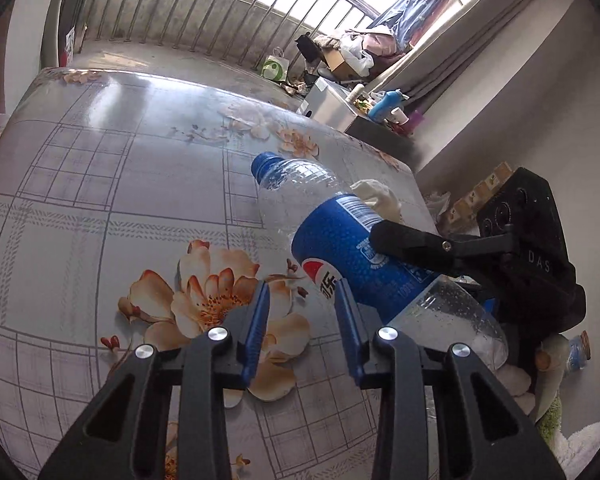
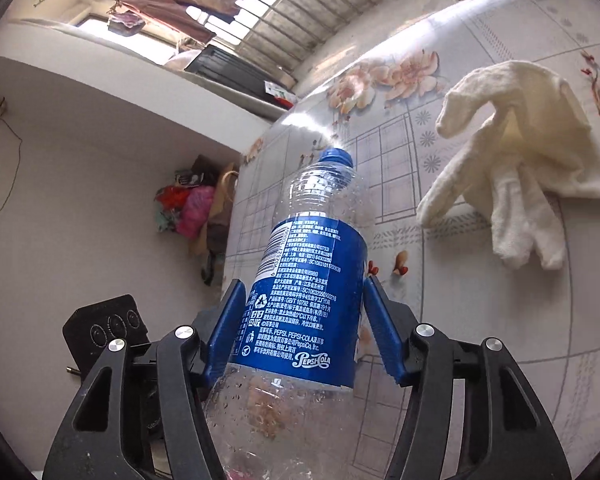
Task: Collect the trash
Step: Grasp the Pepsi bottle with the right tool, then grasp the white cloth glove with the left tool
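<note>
We take the bottle (image 2: 308,280) as our landmark throughout. In the right wrist view it fills the centre, lying between the blue pads of the right gripper (image 2: 305,312); the left pad (image 2: 228,332) lies against the label, while at the right pad we cannot tell whether there is contact. We cannot say whether the grip is firm.

The left wrist view adds what the right one lacks: the bottle (image 1: 340,248) seen from the side, tilted, cap pointing away and upward over the table (image 1: 100,168), with one black finger of the right gripper (image 1: 416,244) laid across its label. The left gripper (image 1: 302,308) stands narrow, with nothing between its pads, just beside the bottle's lower half; its right pad (image 1: 350,328) appears close to the label edge, contact uncertain.

Only the right wrist view shows the cream cloth (image 2: 520,160) clearly, crumpled on the table to the right of the bottle and apart from it; in the left wrist view it peeks out behind the bottle.

The bottle is clear plastic with a blue cap, a blue Pepsi label and droplets inside the lower body; it looks nearly empty.
</note>
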A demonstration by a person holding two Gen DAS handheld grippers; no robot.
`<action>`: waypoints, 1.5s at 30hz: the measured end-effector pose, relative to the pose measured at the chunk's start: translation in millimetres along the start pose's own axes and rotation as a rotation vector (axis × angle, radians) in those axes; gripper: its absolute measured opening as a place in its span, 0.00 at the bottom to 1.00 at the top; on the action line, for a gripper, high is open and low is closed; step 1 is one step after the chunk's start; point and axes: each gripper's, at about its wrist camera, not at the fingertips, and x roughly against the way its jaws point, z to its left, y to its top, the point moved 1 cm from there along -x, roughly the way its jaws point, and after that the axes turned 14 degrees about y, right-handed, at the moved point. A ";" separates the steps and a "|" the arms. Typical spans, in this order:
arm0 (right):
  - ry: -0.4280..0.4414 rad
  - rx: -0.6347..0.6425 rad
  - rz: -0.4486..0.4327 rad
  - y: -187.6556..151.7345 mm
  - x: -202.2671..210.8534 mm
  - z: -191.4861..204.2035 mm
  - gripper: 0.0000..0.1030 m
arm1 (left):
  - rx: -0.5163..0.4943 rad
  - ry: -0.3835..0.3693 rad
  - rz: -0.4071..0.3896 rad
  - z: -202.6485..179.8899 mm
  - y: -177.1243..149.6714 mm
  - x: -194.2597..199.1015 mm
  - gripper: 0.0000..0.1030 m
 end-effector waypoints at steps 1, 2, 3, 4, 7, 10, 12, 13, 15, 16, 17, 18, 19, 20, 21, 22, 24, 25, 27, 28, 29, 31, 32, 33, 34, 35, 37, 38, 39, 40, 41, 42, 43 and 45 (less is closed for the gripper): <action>-0.002 0.008 -0.020 -0.4 11.9 1.8 0.55 | -0.015 -0.023 -0.004 -11.4 1.9 1.0 0.31; -0.003 0.014 -0.042 -0.7 24.5 3.2 0.55 | -0.030 -0.049 -0.007 -23.4 3.6 1.8 0.31; -0.004 0.019 -0.067 -1.0 38.6 4.2 0.55 | -0.050 -0.077 -0.012 -36.1 5.4 1.9 0.31; -0.008 0.030 -0.105 -1.8 58.6 5.9 0.55 | -0.070 -0.108 -0.017 -48.7 7.9 1.3 0.31; -0.034 0.074 -0.197 -1.4 98.7 9.1 0.55 | -0.131 -0.164 -0.022 -86.7 15.0 -5.5 0.31; -0.123 0.126 -0.281 -1.3 128.5 5.7 0.55 | -0.189 -0.130 -0.060 -110.6 21.6 -18.3 0.33; -0.192 0.140 -0.309 0.2 137.6 -2.2 0.55 | -0.212 -0.082 -0.069 -119.2 28.7 -33.1 0.33; -0.235 0.151 -0.319 0.0 144.4 -10.8 0.55 | -0.223 -0.056 -0.075 -120.9 31.2 -40.8 0.37; -0.283 0.164 -0.322 0.1 149.4 -21.8 0.55 | -0.247 0.013 -0.082 -124.7 38.1 -59.2 0.45; -0.313 0.176 -0.320 -0.4 146.3 -30.8 0.55 | -0.257 0.043 -0.081 -125.1 44.0 -69.6 0.47; -0.328 0.180 -0.317 0.2 143.8 -34.8 0.56 | -0.263 0.067 -0.073 -123.7 47.1 -79.3 0.48; -0.341 0.183 -0.307 1.1 137.6 -41.2 0.56 | -0.266 0.089 -0.060 -124.2 51.2 -89.7 0.48; -0.344 0.182 -0.301 1.1 134.3 -46.0 0.56 | -0.275 0.108 -0.043 -124.0 57.0 -101.6 0.48; -0.345 0.175 -0.295 1.0 132.1 -51.3 0.56 | -0.279 0.131 -0.026 -124.7 60.1 -112.7 0.48; -0.345 0.165 -0.289 0.5 129.3 -56.4 0.56 | -0.278 0.144 -0.009 -124.7 62.4 -122.5 0.48; -0.345 0.159 -0.284 1.0 125.8 -59.9 0.56 | -0.279 0.142 0.009 -124.4 63.8 -130.8 0.48; -0.346 0.149 -0.275 0.4 120.5 -64.1 0.56 | -0.278 0.139 0.036 -124.3 64.0 -141.8 0.36; -0.345 0.144 -0.272 -1.7 121.0 -65.4 0.56 | -0.277 0.125 0.049 -124.7 63.1 -144.7 0.25; -0.338 0.136 -0.264 -4.5 122.4 -68.0 0.55 | -0.270 0.106 0.058 -123.6 59.1 -144.9 0.16; -0.334 0.132 -0.262 -7.8 123.5 -67.9 0.56 | -0.265 0.090 0.066 -123.1 57.0 -143.0 0.11; -0.334 0.130 -0.258 -11.2 124.3 -66.5 0.56 | -0.256 0.069 0.078 -122.3 54.1 -139.1 0.10; -0.335 0.131 -0.253 -17.5 127.2 -65.4 0.56 | -0.242 0.026 0.097 -121.2 46.3 -127.7 0.08; -0.335 0.130 -0.251 -21.1 129.1 -63.8 0.56 | -0.238 0.000 0.106 -121.9 39.5 -119.0 0.08; -0.331 0.127 -0.249 -28.4 135.6 -61.9 0.55 | -0.235 -0.026 0.119 -123.1 31.8 -109.9 0.08; -0.330 0.125 -0.248 -34.7 138.7 -60.0 0.56 | -0.236 -0.053 0.135 -123.5 23.3 -100.5 0.08; -0.334 0.124 -0.243 -41.3 141.4 -57.6 0.56 | -0.240 -0.079 0.149 -123.9 13.2 -90.1 0.08; -0.353 0.133 -0.227 -58.9 146.8 -50.9 0.56 | -0.249 -0.111 0.173 -122.8 -7.2 -69.6 0.08; -0.361 0.137 -0.217 -67.3 149.0 -47.4 0.56 | -0.250 -0.123 0.186 -121.8 -17.6 -59.7 0.08; -0.376 0.141 -0.200 -78.8 151.2 -43.6 0.56 | -0.246 -0.138 0.200 -120.7 -27.4 -50.8 0.08; -0.390 0.147 -0.187 -88.1 153.0 -40.6 0.56 | -0.241 -0.149 0.213 -119.4 -37.9 -42.2 0.08; -0.406 0.153 -0.178 -95.7 154.6 -37.8 0.56 | -0.239 -0.153 0.224 -118.6 -48.0 -35.1 0.09; -0.430 0.159 -0.169 -104.1 156.3 -35.0 0.56 | -0.240 -0.146 0.234 -118.6 -58.3 -29.9 0.09; -0.460 0.163 -0.158 -111.5 158.0 -33.3 0.57 | -0.247 -0.128 0.241 -119.0 -67.3 -26.4 0.10; -0.501 0.169 -0.139 -120.9 159.3 -32.3 0.57 | -0.263 -0.085 0.246 -120.2 -80.7 -24.1 0.22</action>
